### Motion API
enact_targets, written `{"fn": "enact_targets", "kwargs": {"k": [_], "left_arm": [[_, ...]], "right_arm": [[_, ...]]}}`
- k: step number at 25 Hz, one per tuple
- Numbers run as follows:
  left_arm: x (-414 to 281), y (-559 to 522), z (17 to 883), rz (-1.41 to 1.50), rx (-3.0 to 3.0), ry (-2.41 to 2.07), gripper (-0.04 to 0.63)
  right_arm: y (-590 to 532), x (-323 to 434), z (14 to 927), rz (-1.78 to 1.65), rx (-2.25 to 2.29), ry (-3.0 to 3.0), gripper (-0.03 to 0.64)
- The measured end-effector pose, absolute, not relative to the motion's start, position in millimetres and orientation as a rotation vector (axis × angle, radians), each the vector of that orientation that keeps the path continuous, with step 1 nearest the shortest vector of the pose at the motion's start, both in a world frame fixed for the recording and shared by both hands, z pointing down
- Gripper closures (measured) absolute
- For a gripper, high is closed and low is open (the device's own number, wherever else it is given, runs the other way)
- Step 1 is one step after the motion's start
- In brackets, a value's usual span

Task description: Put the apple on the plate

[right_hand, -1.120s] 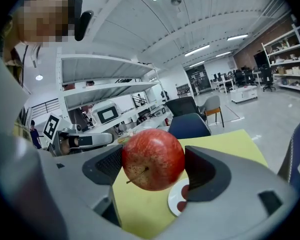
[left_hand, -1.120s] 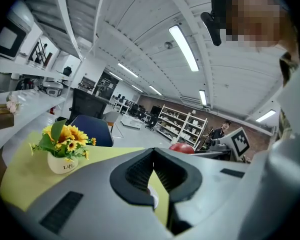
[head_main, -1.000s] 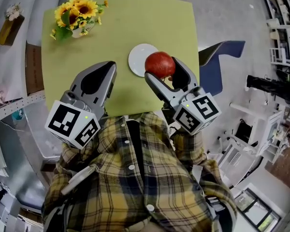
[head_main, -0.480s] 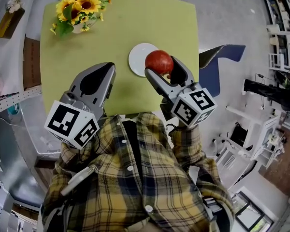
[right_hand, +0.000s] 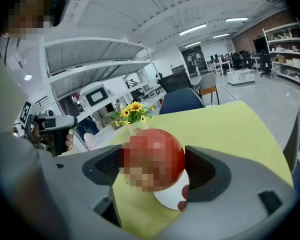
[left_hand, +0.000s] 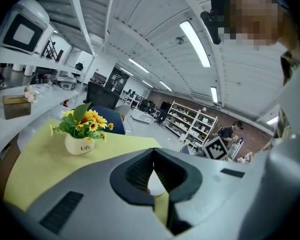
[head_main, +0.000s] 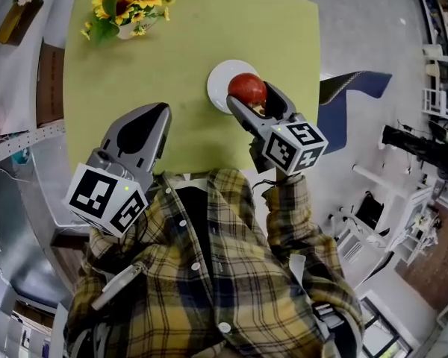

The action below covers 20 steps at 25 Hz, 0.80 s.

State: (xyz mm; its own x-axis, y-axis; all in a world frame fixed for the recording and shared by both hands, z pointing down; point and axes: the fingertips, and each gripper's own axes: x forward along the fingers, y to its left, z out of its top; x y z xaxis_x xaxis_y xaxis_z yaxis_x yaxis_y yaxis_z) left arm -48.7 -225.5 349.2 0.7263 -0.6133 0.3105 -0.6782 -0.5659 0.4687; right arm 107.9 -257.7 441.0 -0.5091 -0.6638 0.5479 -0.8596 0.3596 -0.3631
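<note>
A red apple (head_main: pixel 247 88) sits between the jaws of my right gripper (head_main: pixel 249 97), which is shut on it. It hangs over the near right part of a small white plate (head_main: pixel 218 86) on the green table (head_main: pixel 194 43). In the right gripper view the apple (right_hand: pixel 155 159) fills the gap between the jaws, with the plate (right_hand: pixel 172 200) just below it; I cannot tell whether they touch. My left gripper (head_main: pixel 161 110) hovers over the table's near left part, shut and empty, its jaws meeting at the tip (left_hand: pixel 153 156).
A white pot of sunflowers (head_main: pixel 127 2) stands at the table's far left corner. A blue chair (head_main: pixel 351 88) is off the table's right edge. A shelf with a wooden box (head_main: pixel 19 17) runs along the left. My plaid shirt fills the near view.
My right gripper has carried the apple forward, from the plate's near right edge to over the plate. The left gripper has stayed where it was.
</note>
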Motion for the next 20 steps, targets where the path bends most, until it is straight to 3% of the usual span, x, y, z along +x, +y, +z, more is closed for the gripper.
{"fn": "enact_targets", "kwargs": {"k": [20], "left_arm": [[-57.2, -207.2, 395.7, 0.263, 2.276, -0.955, 0.588]], "right_arm": [[-275.8, 119.9, 538.4, 0.952, 1.38, -2.218, 0.247]]}}
